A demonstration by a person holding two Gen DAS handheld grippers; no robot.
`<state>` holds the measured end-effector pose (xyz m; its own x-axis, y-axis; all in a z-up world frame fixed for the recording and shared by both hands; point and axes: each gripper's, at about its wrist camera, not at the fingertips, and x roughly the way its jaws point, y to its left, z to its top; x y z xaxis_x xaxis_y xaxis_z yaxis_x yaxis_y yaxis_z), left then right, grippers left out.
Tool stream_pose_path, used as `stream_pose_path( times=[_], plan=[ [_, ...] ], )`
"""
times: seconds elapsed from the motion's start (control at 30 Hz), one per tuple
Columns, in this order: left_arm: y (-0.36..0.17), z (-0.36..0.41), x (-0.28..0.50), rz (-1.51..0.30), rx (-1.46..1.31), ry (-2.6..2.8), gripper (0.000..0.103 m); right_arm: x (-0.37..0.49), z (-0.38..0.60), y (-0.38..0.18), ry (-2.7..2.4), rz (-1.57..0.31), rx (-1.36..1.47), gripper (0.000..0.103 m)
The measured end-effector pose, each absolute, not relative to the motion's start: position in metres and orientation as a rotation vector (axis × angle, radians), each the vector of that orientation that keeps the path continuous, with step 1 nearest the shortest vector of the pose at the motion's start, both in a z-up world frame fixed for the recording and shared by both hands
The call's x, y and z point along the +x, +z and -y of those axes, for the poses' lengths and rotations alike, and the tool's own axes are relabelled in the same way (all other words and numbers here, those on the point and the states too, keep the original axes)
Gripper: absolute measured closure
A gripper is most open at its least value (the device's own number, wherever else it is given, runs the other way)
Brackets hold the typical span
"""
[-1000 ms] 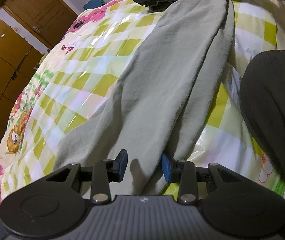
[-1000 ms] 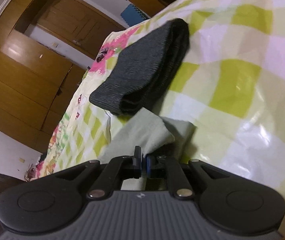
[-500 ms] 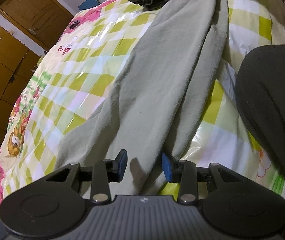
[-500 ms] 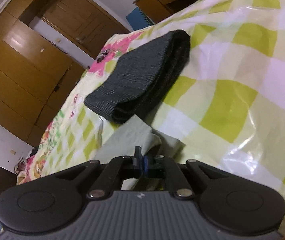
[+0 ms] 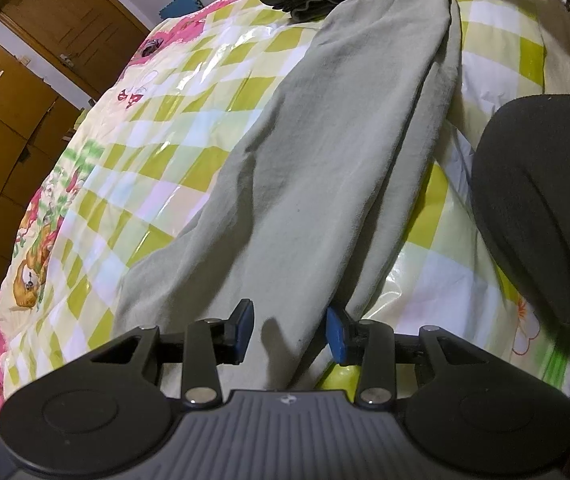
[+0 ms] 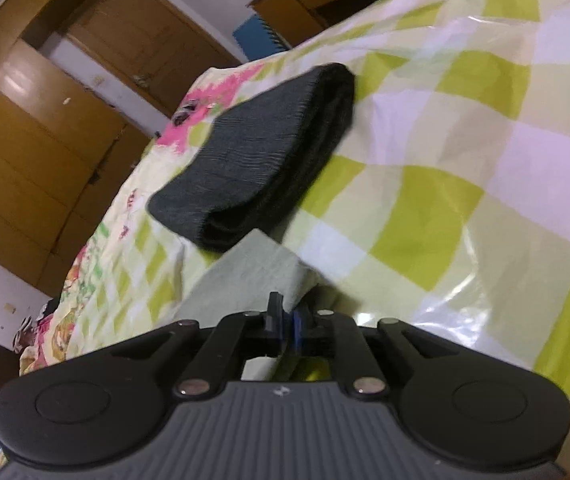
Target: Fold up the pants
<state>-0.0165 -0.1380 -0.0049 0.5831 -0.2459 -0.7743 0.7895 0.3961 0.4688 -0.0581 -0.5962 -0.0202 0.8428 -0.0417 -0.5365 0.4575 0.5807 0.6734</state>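
Right now the pale green pants (image 5: 325, 168) lie lengthwise on the checked bedspread (image 5: 157, 184), legs laid together. Left tool (image 5: 289, 330) sits over the near end w/ blue pads apart, cloth between but not pinched. Right tool (image 6: 287, 322) at the far hem: jaws have just been opening, a narrow gap shows, hem beside the tips. Folded dark garment (image 6: 261, 160) lies just beyond.
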Motion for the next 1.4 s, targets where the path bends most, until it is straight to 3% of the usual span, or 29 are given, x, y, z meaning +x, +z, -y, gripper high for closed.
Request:
stream_pose_path(
  times=[0.1,0.23,0.53,0.57,0.63,0.7,0.9,1.2,1.4],
  plan=[
    [-0.005,0.137,-0.017,-0.673,0.944,-0.724,0.05,-0.076,0.592,-0.015,-0.34,-0.491,0.935,0.06],
    [-0.003,0.132,-0.018,-0.671,0.925,-0.724,0.05,-0.097,0.585,-0.019,-0.32,-0.485,1.006,0.06],
    [0.0,0.122,-0.02,-0.673,0.879,-0.707,0.049,-0.058,0.571,-0.049,-0.242,-0.466,1.124,0.053],
    [0.0,0.12,-0.02,-0.673,0.875,-0.706,0.049,-0.057,0.571,-0.05,-0.246,-0.455,1.128,0.055],
    [0.0,0.119,-0.02,-0.674,0.871,-0.701,0.049,-0.059,0.571,-0.051,-0.258,-0.431,1.151,0.083],
    [0.0,0.118,-0.019,-0.676,0.861,-0.697,0.049,-0.06,0.569,-0.054,-0.21,-0.411,1.21,0.094],
    [0.001,0.119,-0.017,-0.672,0.862,-0.692,0.049,-0.036,0.567,-0.064,-0.197,-0.487,1.229,0.09],
    [0.007,0.117,-0.019,-0.661,0.844,-0.694,0.048,-0.06,0.58,-0.057,-0.21,-0.379,1.272,0.099],
    [0.013,0.116,-0.019,-0.652,0.81,-0.7,0.049,-0.073,0.587,-0.017,-0.175,-0.292,1.216,0.099]
  ],
)
